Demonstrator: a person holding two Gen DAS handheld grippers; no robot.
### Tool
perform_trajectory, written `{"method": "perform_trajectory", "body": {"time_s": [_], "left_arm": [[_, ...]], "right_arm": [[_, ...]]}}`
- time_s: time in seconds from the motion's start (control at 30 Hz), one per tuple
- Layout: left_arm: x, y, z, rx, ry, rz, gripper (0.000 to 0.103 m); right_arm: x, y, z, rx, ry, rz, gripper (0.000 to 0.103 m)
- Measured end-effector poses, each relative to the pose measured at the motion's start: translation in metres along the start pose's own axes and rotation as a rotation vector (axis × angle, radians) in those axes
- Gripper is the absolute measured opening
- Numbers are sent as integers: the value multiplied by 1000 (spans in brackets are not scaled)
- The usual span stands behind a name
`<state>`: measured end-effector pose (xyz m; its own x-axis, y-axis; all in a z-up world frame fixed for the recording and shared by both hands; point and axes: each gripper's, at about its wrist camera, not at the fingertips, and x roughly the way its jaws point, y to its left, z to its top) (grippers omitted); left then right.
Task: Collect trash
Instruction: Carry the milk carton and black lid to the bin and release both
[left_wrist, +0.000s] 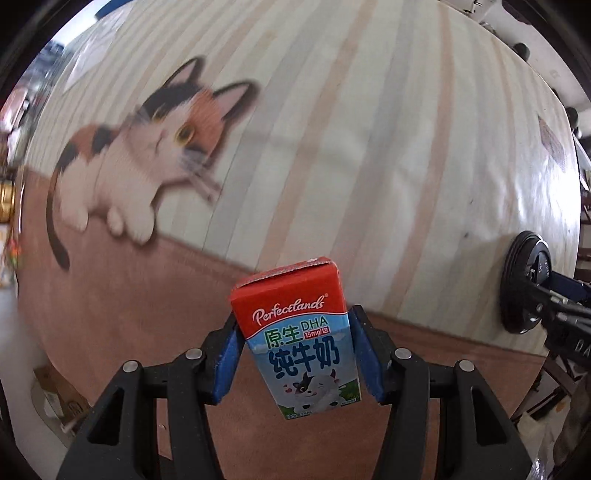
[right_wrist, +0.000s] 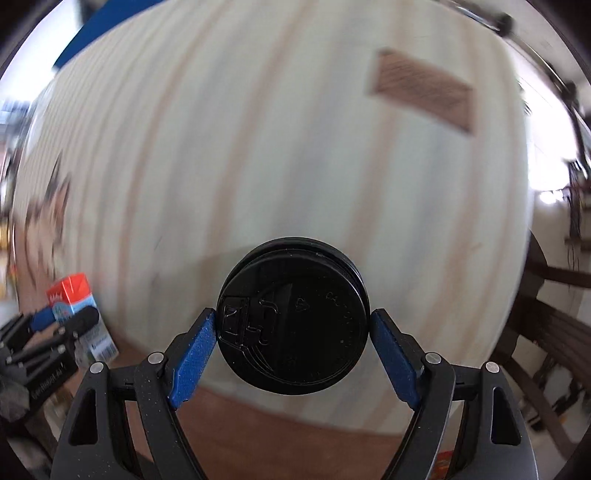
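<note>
My left gripper (left_wrist: 295, 350) is shut on a red and blue milk carton (left_wrist: 299, 339), held upright above the table between the blue pads. My right gripper (right_wrist: 293, 339) is shut on a black plastic cup lid (right_wrist: 293, 317), gripped at its rim with its top facing the camera. The lid and right gripper also show at the right edge of the left wrist view (left_wrist: 524, 280). The carton in the left gripper shows at the lower left of the right wrist view (right_wrist: 74, 299).
The table (left_wrist: 369, 147) has a striped cloth printed with a calico cat (left_wrist: 147, 155) and a brown band near its front edge. A brown label patch (right_wrist: 424, 88) is on the cloth at the far right. Wooden chair parts (right_wrist: 546, 325) stand to the right.
</note>
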<state>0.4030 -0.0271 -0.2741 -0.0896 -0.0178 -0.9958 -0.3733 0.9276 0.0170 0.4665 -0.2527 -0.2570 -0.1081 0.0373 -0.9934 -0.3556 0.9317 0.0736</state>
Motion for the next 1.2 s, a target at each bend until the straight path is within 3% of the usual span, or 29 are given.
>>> {"method": "perform_trajectory", "body": {"time_s": [0.1,0.17,0.37,0.57,0.77,1.0,1.13,1.2], "left_arm": [[13,7,-2,-40,29,-26,52],[14,5,-3,-60,13,-26,52],[13,10,-10,-79,-12,-43,53],[10,9,-48,-61,-48,-43,48],[-14,14,-81,-88,-110,-55,48],[-63,56,-128,-180,-204,-136,48],[-91,104,-175,-240,-290,-134,48],[-103,127,-212,-275,-326,-134,48]], "right_arm": [[7,20,-7,-49,10,-27,85],[9,30,-6,-73,-2,-71,85],[8,48,0,-54,-14,-85,85],[13,69,4,-49,-21,-135,88],[-4,84,-11,-52,-52,-117,86],[-49,125,-43,-98,-107,-72,86],[-69,169,-80,-156,-148,-44,86],[-77,193,-114,-189,-173,-20,86]]}}
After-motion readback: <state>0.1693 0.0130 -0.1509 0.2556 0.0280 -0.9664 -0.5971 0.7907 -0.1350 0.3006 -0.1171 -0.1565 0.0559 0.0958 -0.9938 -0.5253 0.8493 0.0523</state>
